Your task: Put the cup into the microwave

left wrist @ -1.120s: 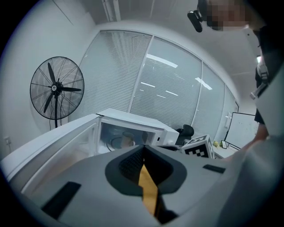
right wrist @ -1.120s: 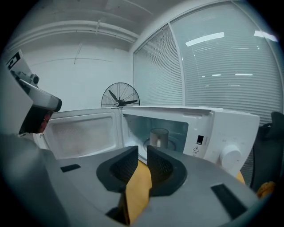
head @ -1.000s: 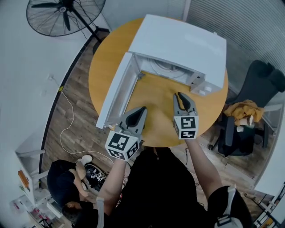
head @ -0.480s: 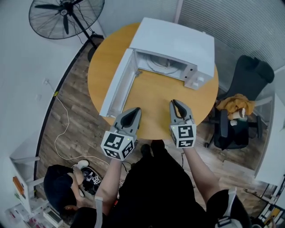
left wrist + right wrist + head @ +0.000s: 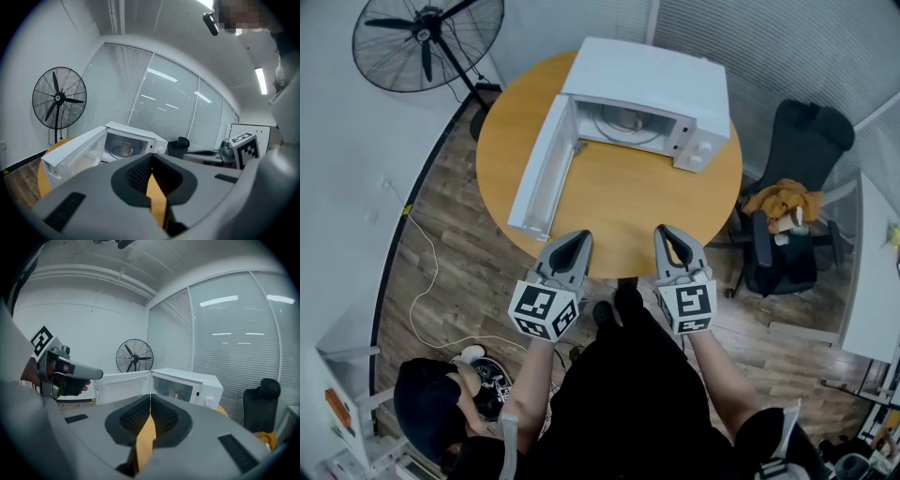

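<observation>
The white microwave stands at the far side of the round wooden table, its door swung open to the left. A pale cup sits inside on the turntable; the cup shows through the opening in the left gripper view, and the cup in the right gripper view too. My left gripper is shut and empty at the table's near edge. My right gripper is beside it; its jaws have just closed with nothing between them. Both are well back from the microwave.
A standing fan is at the far left. A black office chair with an orange cloth stands right of the table. A person crouches on the wood floor at lower left, near a white cable.
Both grippers have drawn back from the microwave's mouth to the table's near edge. The right gripper's jaws, slightly apart before, are now together.
</observation>
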